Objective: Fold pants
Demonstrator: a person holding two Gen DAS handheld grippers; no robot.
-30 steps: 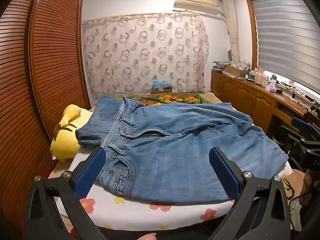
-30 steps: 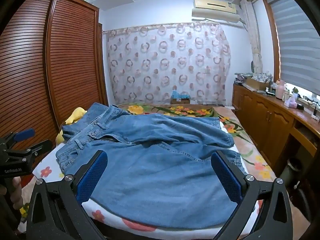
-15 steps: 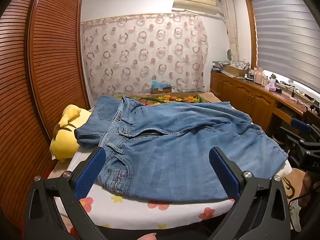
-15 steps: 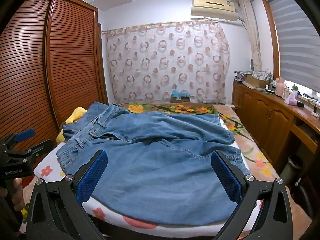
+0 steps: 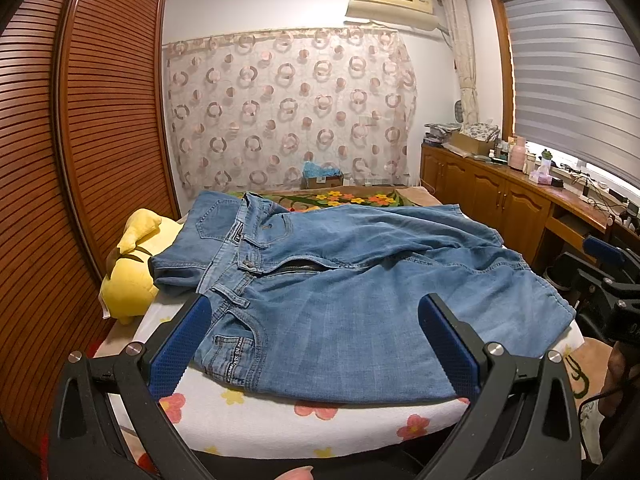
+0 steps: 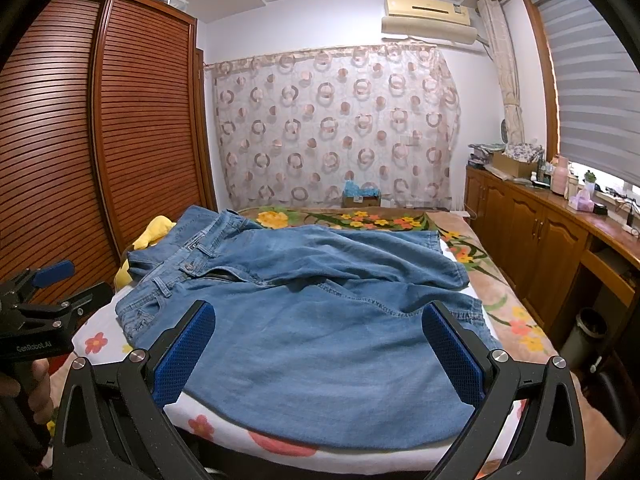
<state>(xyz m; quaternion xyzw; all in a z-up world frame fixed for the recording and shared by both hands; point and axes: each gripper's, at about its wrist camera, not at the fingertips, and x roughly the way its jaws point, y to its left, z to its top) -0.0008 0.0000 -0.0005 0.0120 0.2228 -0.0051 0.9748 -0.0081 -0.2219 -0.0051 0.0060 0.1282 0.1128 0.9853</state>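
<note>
Blue denim pants (image 5: 340,280) lie spread across the bed, waistband to the left, legs to the right, fly open. They also show in the right wrist view (image 6: 320,312). My left gripper (image 5: 316,344) is open and empty, held above the near edge by the waistband pocket. My right gripper (image 6: 320,356) is open and empty above the near leg. Each gripper shows in the other's view, the right one (image 5: 608,280) at the right edge, the left one (image 6: 44,308) at the left edge.
The bed (image 5: 320,416) has a white floral sheet. A yellow plush toy (image 5: 132,264) lies at its left side against the wooden wardrobe (image 5: 80,160). Wooden cabinets (image 6: 560,248) with clutter run along the right. A cardboard box (image 6: 360,198) stands by the curtain.
Both grippers have drifted slightly back and up; the pants sit a little lower in each view. Both stay open and the pants have not moved.
</note>
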